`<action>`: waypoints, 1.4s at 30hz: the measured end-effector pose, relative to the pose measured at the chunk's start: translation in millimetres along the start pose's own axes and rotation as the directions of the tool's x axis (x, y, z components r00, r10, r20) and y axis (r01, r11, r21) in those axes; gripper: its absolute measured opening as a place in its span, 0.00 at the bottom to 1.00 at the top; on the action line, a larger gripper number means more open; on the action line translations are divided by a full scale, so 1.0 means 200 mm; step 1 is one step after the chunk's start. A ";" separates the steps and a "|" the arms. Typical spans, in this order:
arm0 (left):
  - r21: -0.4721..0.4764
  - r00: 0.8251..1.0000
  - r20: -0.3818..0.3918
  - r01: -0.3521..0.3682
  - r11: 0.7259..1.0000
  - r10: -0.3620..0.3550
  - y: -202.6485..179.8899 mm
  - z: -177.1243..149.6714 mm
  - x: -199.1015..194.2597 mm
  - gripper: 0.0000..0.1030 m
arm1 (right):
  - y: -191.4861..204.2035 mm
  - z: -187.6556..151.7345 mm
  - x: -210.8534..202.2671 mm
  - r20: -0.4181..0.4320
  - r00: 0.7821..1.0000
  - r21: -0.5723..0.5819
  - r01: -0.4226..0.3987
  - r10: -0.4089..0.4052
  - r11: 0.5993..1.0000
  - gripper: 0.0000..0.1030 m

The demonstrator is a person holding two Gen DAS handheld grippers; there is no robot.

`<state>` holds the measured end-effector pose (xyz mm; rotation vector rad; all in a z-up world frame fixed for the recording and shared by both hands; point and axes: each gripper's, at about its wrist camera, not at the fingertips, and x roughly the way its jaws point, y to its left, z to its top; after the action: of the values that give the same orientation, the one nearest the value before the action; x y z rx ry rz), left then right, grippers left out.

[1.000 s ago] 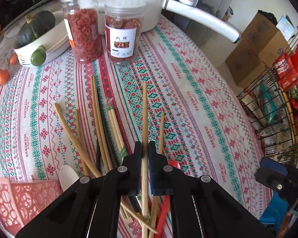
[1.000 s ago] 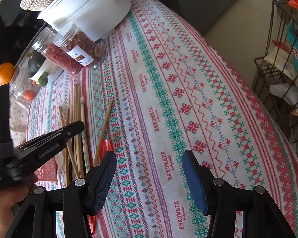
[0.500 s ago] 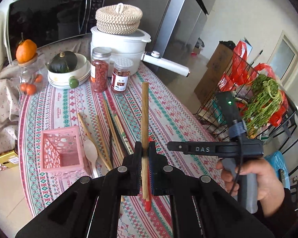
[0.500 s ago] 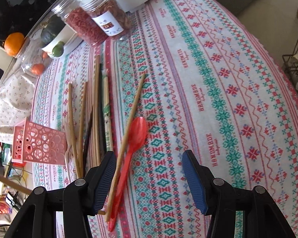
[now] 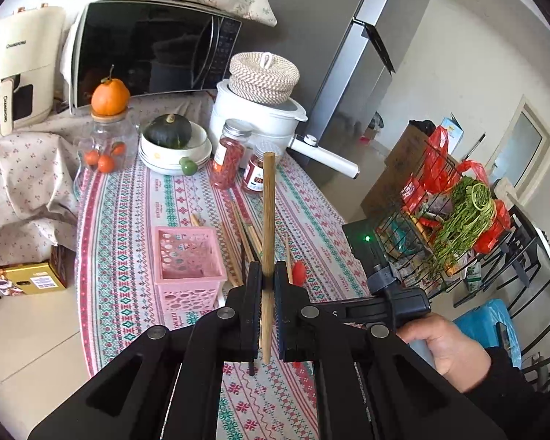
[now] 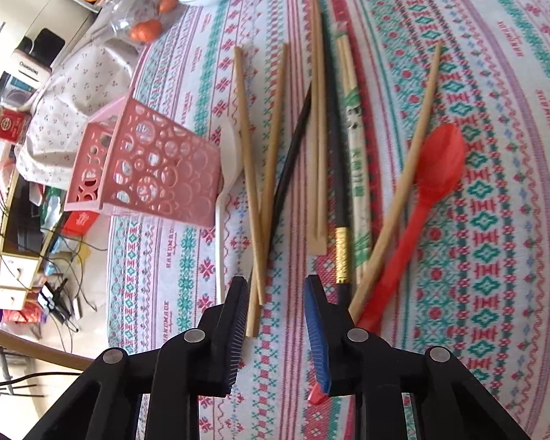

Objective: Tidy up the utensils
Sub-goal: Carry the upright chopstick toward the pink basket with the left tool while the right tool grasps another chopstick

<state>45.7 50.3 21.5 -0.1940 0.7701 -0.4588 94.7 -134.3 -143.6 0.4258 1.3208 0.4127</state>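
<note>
my left gripper (image 5: pixel 268 286) is clamped on a long round wooden chopstick (image 5: pixel 268 216) standing upright between its fingers, above the patterned tablecloth (image 5: pixel 128 220). left of those fingers stands the pink perforated plastic basket (image 5: pixel 187 256). my right gripper (image 6: pixel 275 315) has just been closing to a narrow gap, nothing pinched; two crossed bamboo chopsticks (image 6: pixel 255 190) lie just ahead of its fingers, a red plastic spoon (image 6: pixel 427 190) to their right.

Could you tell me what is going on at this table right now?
A person is sorting utensils with two handheld grippers. The left gripper is shut on a wooden chopstick, held upright near the pink basket. The right gripper, its jaws just narrowed but gripping nothing, hovers over the loose chopsticks lying on the tablecloth beside a red spoon.
</note>
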 end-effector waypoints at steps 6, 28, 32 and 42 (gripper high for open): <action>-0.019 1.000 -0.009 -0.008 1.000 0.008 0.07 -0.02 -0.01 0.06 | 0.03 -0.01 0.12 -0.034 0.999 0.004 0.031 -0.031 1.000 0.22; -0.019 0.998 0.018 -0.053 0.998 0.053 0.10 -0.01 -0.02 0.06 | 0.04 -0.08 -0.08 0.078 0.997 -0.039 0.012 -0.009 0.999 0.33; -0.018 0.999 0.012 -0.051 0.999 0.052 0.09 -0.02 -0.01 0.06 | 0.06 -0.07 0.05 0.012 0.999 -0.050 0.043 -0.042 0.998 0.38; -0.021 0.998 -0.011 -0.064 0.998 0.064 0.13 -0.04 0.01 0.06 | 0.07 -0.03 0.20 -0.031 0.999 -0.031 0.035 -0.036 0.999 0.16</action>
<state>49.8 71.5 5.4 -0.1866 0.7894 -0.3915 96.7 -102.3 -170.4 0.3710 1.3497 0.4105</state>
